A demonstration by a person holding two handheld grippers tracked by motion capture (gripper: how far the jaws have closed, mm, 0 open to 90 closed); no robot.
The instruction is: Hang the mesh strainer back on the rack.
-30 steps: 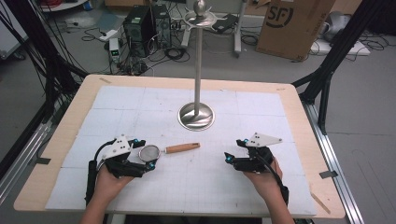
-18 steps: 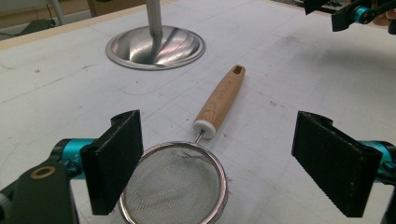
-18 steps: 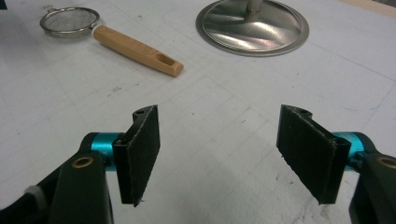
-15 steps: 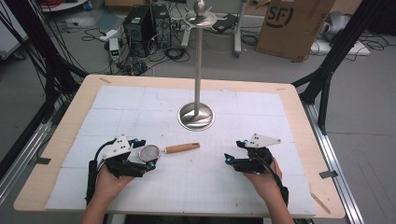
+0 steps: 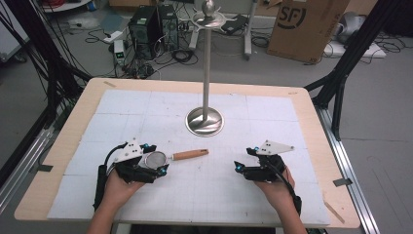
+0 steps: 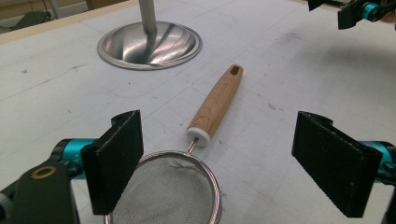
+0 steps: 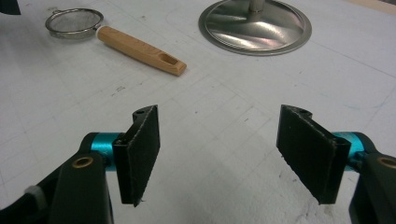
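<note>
While the strainer [image 5: 157,159] lies flat on the worktop [image 5: 63,146], nothing's been picked up yet.

The left gripper [image 6: 219,154] sits right over the mesh bowl with jaws spread wide, not pinching it; the wooden handle points toward the stand [image 5: 205,119]. The right gripper [image 7: 219,149] waits well apart, also spread and empty. Judging by the hooks up top, grabbing and hanging it is all still to do.
</note>
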